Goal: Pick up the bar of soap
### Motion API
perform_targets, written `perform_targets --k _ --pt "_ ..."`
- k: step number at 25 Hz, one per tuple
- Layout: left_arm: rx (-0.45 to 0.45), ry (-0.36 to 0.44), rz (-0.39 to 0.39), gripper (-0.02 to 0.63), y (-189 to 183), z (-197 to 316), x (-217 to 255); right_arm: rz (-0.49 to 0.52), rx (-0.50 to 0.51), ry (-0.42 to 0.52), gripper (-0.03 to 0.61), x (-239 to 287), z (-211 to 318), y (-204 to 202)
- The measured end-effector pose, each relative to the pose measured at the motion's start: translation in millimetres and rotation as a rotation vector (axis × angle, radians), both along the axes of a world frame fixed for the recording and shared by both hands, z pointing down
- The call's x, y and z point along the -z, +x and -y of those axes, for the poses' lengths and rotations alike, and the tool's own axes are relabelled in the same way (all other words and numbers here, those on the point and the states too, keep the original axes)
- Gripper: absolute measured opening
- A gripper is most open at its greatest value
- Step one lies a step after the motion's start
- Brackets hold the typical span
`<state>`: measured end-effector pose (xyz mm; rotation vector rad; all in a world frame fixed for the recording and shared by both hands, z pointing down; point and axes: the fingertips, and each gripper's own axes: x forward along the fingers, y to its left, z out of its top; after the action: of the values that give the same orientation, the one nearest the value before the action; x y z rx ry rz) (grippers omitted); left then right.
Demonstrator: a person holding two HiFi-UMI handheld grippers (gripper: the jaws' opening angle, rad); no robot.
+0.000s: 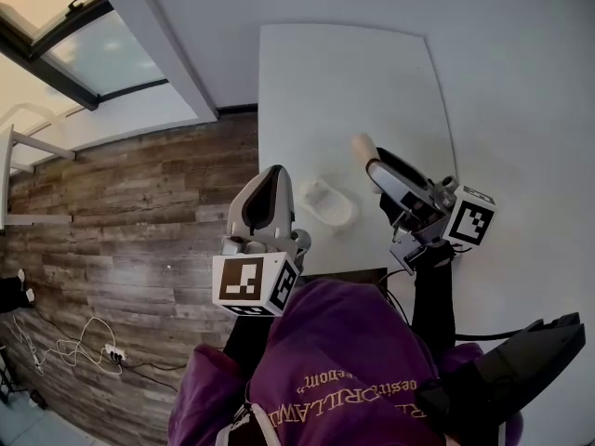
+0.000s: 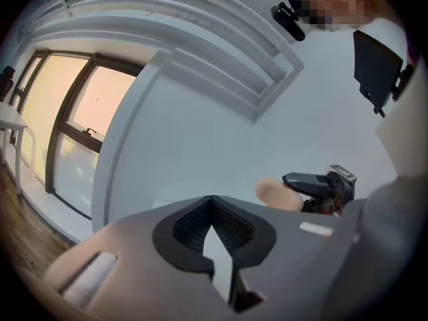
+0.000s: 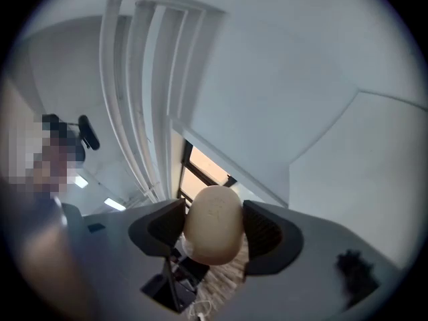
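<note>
The bar of soap is a cream oval, clamped between the jaws of my right gripper, which is shut on it and tilted upward. In the head view the soap sticks out past the right gripper, lifted above the white table. A white soap dish lies on the table to the left of it. My left gripper hovers at the table's left edge, shut with nothing in it. In the left gripper view the jaws meet and the soap shows beyond them.
A wood-plank floor lies left of the table, with a window frame at the far left and cables on the floor. The person's purple sweatshirt fills the bottom of the head view.
</note>
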<state>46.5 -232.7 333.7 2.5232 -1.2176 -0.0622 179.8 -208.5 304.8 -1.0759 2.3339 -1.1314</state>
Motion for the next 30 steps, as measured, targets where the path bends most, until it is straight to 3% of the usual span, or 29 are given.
perform_targets --k 3,11,18,30 --pt "0.001 0.034 -0.014 0.005 6.9 -12.9 28.0 0.108 -0.009 0.101 0.281 47.4 -16.3 8.1" --pt "-0.039 0.151 -0.043 0.005 23.6 -18.5 60.5 0.19 -0.028 0.25 0.281 79.8 -28.5 18.0" --pt "-0.05 0.191 -0.059 0.005 29.5 -20.7 74.8 0.328 -0.022 0.293 0.281 90.9 -33.9 25.8" --pt "-0.05 0.2 -0.059 0.005 31.4 -24.8 79.5 0.345 -0.017 0.313 0.281 97.0 -37.0 28.0"
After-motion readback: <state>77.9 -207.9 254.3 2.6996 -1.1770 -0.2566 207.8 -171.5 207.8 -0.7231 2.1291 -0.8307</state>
